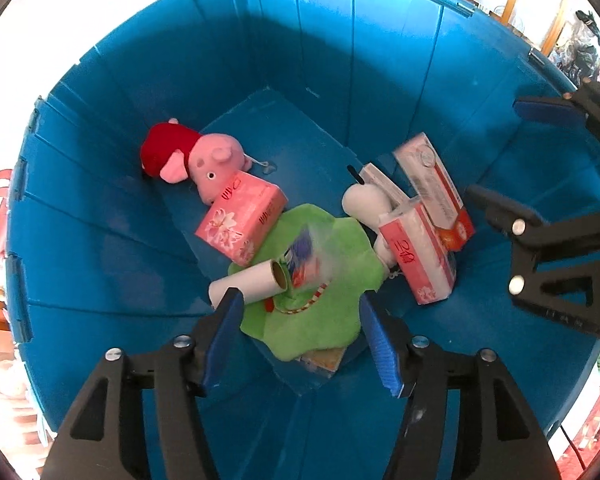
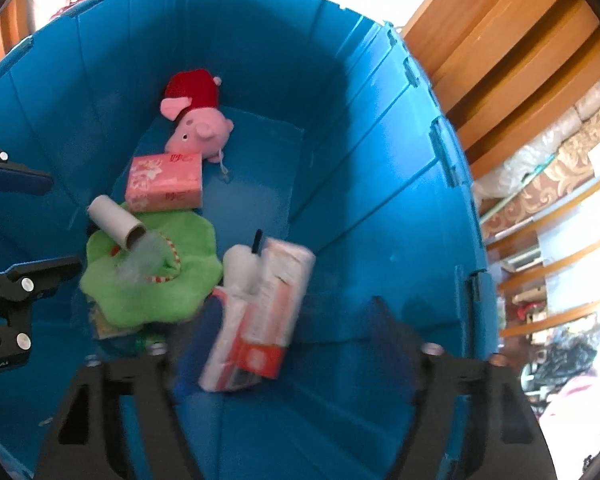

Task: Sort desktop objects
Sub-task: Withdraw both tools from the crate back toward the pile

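Note:
Both grippers hang over a deep blue bin (image 1: 284, 52). In it lie a pink pig plush with a red hat (image 1: 196, 158), a pink tissue pack (image 1: 242, 218), a green cloth (image 1: 328, 296), a white cardboard roll (image 1: 248, 282), a blurred small blue-and-white pack (image 1: 306, 258) above the cloth, a white plush (image 1: 366, 202) and several red-and-white boxes (image 1: 430, 216). My left gripper (image 1: 300, 316) is open and empty above the cloth. My right gripper (image 2: 296, 320) is open, its fingers blurred, above the boxes (image 2: 260, 312). The right gripper also shows in the left wrist view (image 1: 512, 156).
The bin's far floor (image 2: 260, 168) is bare blue plastic. Wooden furniture (image 2: 500, 52) and shelves (image 2: 560, 216) stand to the right outside the bin. The left gripper shows at the left edge of the right wrist view (image 2: 40, 224).

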Demonstrator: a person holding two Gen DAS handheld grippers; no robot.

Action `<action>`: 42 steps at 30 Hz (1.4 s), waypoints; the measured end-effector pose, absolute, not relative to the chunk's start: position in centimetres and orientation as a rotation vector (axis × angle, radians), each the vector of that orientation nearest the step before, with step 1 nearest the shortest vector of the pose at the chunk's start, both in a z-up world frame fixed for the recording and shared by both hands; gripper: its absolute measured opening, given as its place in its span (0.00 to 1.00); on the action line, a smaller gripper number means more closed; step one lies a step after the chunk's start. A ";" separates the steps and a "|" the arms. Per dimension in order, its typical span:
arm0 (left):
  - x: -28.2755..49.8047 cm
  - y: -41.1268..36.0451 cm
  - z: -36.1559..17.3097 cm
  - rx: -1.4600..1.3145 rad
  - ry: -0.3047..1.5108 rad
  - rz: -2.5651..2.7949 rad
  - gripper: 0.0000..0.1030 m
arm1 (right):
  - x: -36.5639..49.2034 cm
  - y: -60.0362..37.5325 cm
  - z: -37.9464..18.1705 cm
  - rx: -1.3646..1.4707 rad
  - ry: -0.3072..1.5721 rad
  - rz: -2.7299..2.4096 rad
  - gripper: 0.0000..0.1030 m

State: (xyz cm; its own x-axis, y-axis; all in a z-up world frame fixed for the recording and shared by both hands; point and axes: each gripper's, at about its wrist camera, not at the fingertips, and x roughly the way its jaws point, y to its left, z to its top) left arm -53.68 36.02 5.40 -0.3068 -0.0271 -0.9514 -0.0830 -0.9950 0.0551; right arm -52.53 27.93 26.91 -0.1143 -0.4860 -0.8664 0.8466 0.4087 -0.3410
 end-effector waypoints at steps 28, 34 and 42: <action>-34.9 20.8 12.4 -1.068 -0.147 3.262 0.58 | -41.3 38.6 36.2 0.356 0.582 -1.101 1.00; -28.6 13.5 8.4 -1.082 -0.282 3.386 0.58 | -35.2 40.6 37.3 0.370 0.482 -1.002 1.00; -20.1 2.0 0.1 -1.376 -0.513 3.384 0.58 | -26.0 42.7 35.8 0.359 0.497 -0.925 1.00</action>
